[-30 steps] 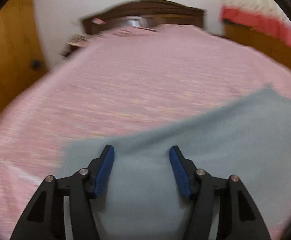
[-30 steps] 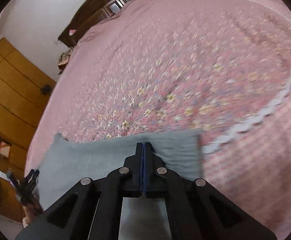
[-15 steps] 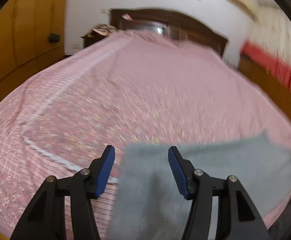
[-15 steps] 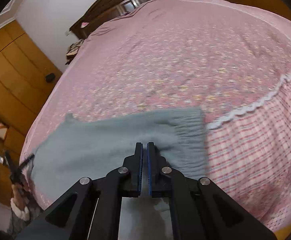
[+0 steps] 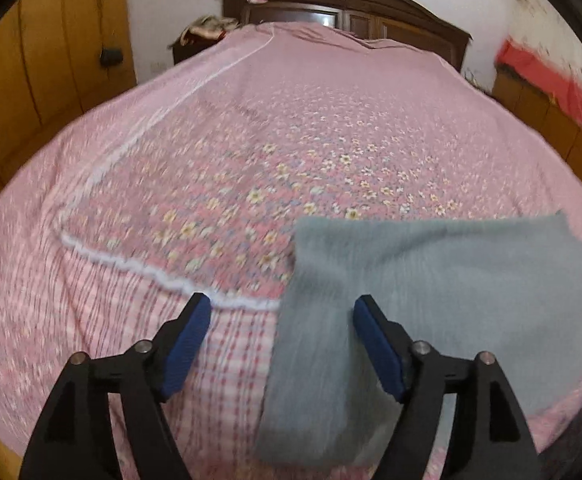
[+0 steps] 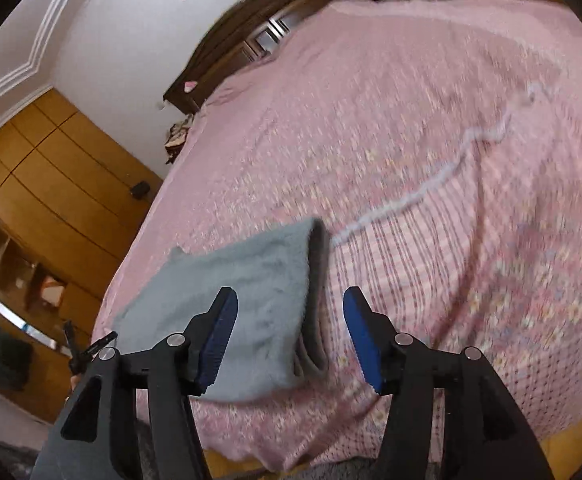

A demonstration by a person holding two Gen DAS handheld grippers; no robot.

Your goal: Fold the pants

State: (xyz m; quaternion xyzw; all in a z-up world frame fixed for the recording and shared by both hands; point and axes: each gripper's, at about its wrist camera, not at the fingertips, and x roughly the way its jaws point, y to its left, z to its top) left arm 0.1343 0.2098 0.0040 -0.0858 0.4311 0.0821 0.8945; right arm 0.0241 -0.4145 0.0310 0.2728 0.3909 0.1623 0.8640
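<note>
The grey pants point(image 5: 431, 280) lie folded into a rectangle on the pink bed near its front edge. In the right wrist view the pants point(image 6: 251, 300) show stacked layers at their right end. My left gripper point(image 5: 281, 336) is open and empty, hovering over the left edge of the fold. My right gripper point(image 6: 289, 340) is open and empty, raised above the right end of the fold. The left gripper also shows small at the left in the right wrist view point(image 6: 87, 350).
The pink flowered bedspread point(image 5: 271, 140) with a white lace trim point(image 5: 163, 276) covers the bed. A dark wooden headboard point(image 5: 343, 4) stands at the far end. Orange wooden wardrobes point(image 5: 31, 80) line the left side. A cluttered nightstand point(image 5: 201, 32) stands beside the headboard.
My right gripper has opened, let go of the pants and lifted back. My left gripper has stayed open and swung left, to the fold's left edge.
</note>
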